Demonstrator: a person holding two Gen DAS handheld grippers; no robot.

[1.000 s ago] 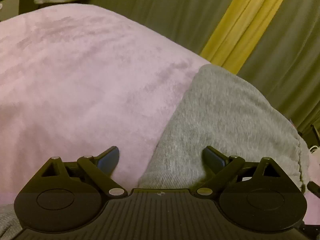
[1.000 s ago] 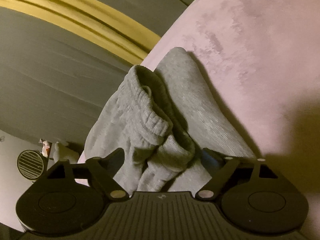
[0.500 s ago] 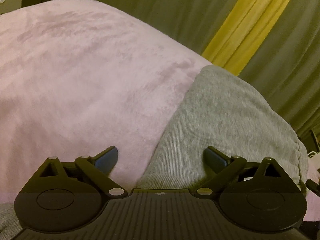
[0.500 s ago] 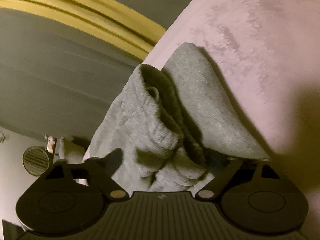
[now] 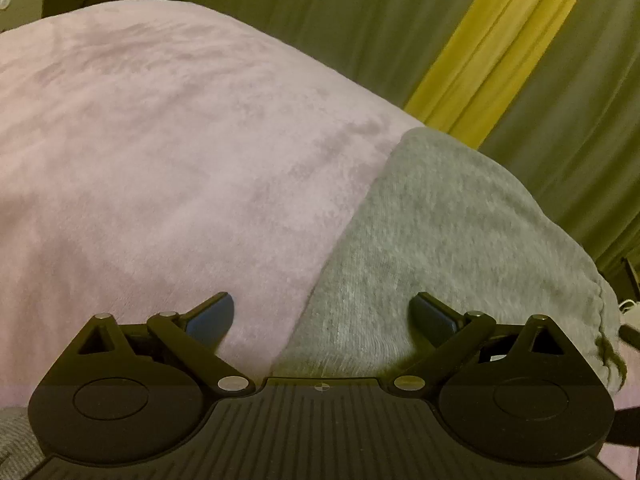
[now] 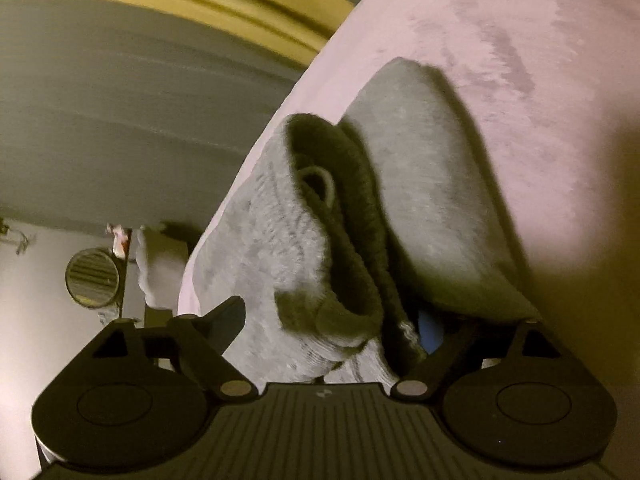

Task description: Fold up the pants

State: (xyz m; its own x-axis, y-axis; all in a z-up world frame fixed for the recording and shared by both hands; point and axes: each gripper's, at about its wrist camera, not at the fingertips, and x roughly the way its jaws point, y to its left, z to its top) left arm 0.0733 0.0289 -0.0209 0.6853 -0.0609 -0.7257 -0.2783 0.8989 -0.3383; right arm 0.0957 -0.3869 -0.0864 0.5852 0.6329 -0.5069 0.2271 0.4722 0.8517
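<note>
Since a second earlier, the right gripper (image 6: 332,320) had pushed in on the pants (image 6: 420,208), so the bunched waistband now filled the space between its jaws, while the left wrist view had hardly changed. Its jaws had just been opening again after a brief narrowing, and they stood wide apart with the ribbed waistband fold between them; the right finger (image 6: 430,328) was partly buried under the cloth, though no pad was seen pressing on it.

The pink blanket (image 5: 160,160) covered the bed, with olive and yellow curtains (image 5: 500,40) behind it. The grey pants (image 5: 440,232) lay folded on the blanket near its far edge. The left gripper (image 5: 320,316) hovered over the pants' edge with its fingers spread wide, clamping nothing. A drawstring loop (image 6: 320,184) showed inside the waistband.
</note>
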